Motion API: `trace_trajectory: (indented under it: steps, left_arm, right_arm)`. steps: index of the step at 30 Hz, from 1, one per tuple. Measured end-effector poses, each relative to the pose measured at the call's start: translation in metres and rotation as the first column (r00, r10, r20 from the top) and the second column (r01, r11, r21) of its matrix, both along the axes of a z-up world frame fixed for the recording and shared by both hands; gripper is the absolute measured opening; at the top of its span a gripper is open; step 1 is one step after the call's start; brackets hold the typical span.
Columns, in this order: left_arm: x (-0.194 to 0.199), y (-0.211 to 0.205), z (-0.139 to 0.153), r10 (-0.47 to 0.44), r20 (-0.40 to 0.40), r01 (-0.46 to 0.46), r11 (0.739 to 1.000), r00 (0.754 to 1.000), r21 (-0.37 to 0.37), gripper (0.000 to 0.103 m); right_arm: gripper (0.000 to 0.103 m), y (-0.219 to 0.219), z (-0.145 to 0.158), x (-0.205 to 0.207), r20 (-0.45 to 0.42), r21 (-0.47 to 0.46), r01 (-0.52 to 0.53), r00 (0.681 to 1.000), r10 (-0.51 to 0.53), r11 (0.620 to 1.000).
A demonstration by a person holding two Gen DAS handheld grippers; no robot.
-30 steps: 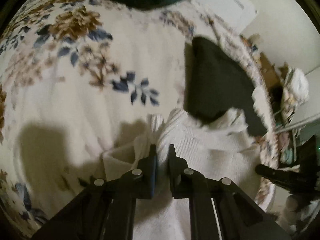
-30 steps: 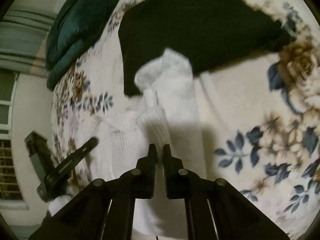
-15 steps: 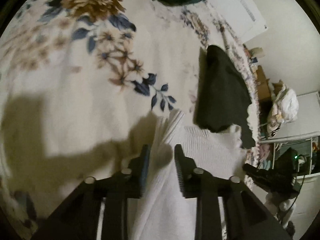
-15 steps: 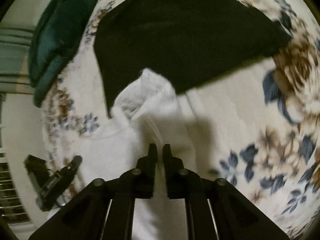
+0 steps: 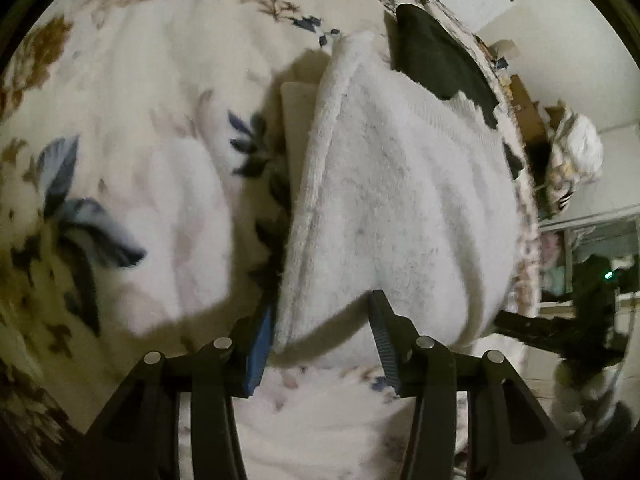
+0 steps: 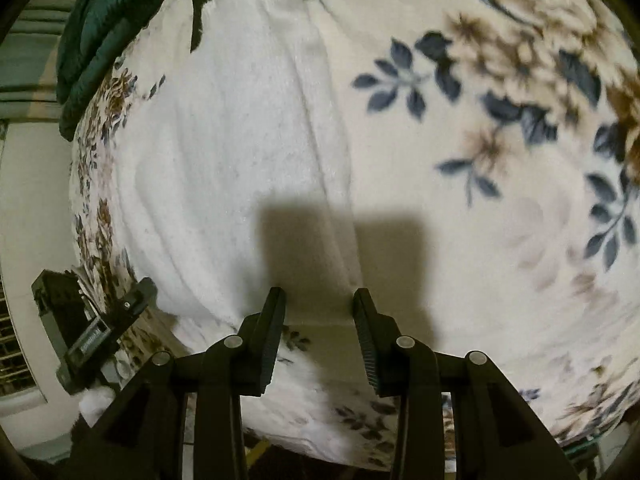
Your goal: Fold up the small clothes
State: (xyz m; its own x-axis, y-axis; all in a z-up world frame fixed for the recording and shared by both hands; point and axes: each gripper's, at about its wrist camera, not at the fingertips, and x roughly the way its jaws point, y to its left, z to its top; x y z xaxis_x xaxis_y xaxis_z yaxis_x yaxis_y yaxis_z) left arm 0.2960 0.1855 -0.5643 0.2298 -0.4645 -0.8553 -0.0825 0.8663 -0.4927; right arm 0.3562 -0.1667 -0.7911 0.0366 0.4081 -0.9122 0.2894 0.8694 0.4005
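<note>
A white fluffy garment point(image 5: 400, 200) lies folded on the floral blanket point(image 5: 140, 140), its far end against a black garment point(image 5: 436, 60). My left gripper point(image 5: 322, 308) hovers at the white garment's near edge. Its jaws are opening, the edge lies loosely between them, and no pad presses on it. In the right wrist view the same white garment point(image 6: 224, 152) stretches away from my right gripper point(image 6: 318, 300). That gripper's jaws stand apart and are closing, with the near hem between the tips. The right gripper point(image 5: 560, 328) also shows beside the garment in the left wrist view, and the left gripper point(image 6: 100, 320) in the right wrist view.
A dark green bundle point(image 6: 92, 32) rests at the blanket's far left corner. The blanket's edge point(image 5: 524, 216) drops off to a cluttered floor with a white bag point(image 5: 576, 152). Bare floral blanket point(image 6: 480, 160) spreads to the right of the garment.
Both grippers were shut on the raised white garment. They have come down and let go, their jaws now apart, and the garment lies folded flat on the blanket.
</note>
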Motion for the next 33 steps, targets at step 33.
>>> trace_trajectory:
  steps: [33]
  left_arm:
    - [0.178,-0.045,0.006,-0.127,0.151,0.098,0.978,0.98,0.185,0.012]
  right_arm:
    - [0.032,-0.004,0.021,0.178,0.15,-0.121,0.038,0.989,-0.02,0.992]
